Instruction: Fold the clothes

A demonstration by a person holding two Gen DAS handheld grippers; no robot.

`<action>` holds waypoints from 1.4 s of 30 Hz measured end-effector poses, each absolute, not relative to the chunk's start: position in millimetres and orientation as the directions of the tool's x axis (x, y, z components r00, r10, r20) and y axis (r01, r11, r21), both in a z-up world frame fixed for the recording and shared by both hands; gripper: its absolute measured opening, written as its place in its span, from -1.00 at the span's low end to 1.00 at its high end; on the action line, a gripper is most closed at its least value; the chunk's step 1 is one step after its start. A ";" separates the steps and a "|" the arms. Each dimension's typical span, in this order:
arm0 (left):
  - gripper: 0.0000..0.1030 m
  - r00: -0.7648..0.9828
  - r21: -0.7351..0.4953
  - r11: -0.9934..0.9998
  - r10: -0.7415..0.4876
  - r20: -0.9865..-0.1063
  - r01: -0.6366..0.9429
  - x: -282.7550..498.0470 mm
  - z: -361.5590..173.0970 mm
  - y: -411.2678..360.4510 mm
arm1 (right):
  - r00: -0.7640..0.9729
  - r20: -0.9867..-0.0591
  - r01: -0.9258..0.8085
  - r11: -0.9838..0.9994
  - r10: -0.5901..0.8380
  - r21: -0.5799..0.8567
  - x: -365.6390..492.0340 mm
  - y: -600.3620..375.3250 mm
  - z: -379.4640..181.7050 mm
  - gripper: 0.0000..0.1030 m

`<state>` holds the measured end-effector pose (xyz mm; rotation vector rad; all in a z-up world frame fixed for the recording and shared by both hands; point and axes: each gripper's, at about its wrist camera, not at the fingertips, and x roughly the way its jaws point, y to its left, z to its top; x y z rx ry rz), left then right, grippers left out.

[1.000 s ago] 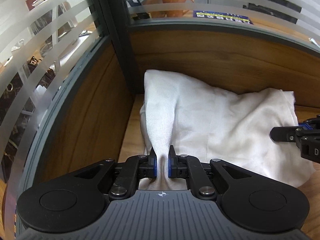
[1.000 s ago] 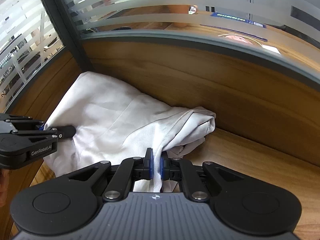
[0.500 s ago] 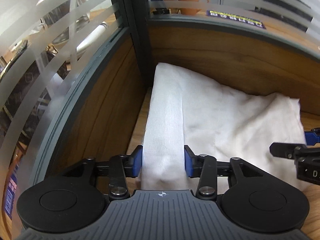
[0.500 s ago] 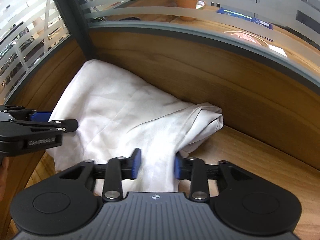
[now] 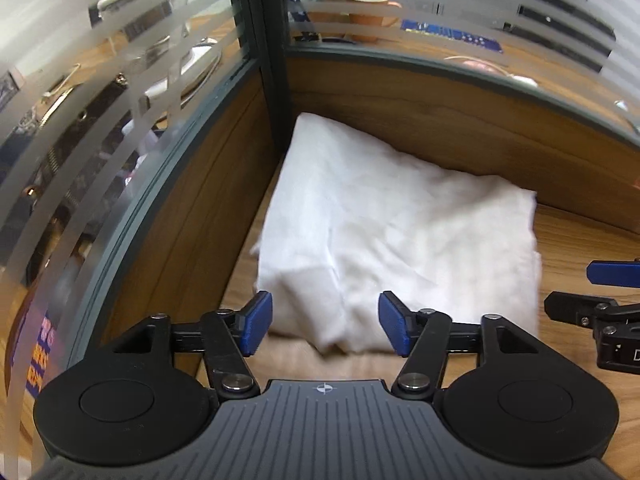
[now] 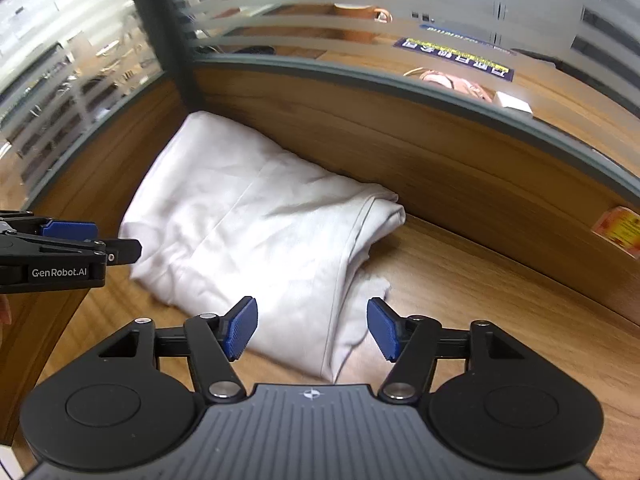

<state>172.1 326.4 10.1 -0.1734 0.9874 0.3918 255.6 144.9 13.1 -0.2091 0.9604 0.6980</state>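
White garment point(image 5: 392, 232), folded in the bench point(image 6: 480, 280) corner, may spring loose as left tongs point(image 5: 325, 328) and right tongs point(image 6: 312, 328) are opening empty above its loose near edge.

The left gripper point(image 5: 325, 329) and right gripper point(image 6: 312, 329) both angle downward side by side, jaws opening, pads gripping nothing.

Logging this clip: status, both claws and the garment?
Left claw and right claw opening, nothing pinched. Folded white cloth garment lying on wooden desk, tucked in the corner. Nothing in the way.
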 end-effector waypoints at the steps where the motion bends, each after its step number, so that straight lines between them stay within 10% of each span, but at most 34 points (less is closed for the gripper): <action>1: 0.29 0.490 0.031 0.916 0.243 -0.837 -0.400 166.8 11.4 319.8 | 0.378 -0.805 -0.632 0.763 0.456 0.135 250.5 139.4 17.2 0.37; 42: 0.64 0.455 0.013 0.850 0.295 -0.840 -0.527 -27.1 54.9 21.2 | 0.354 -0.734 -0.774 0.622 0.579 0.118 68.1 -122.5 74.2 0.78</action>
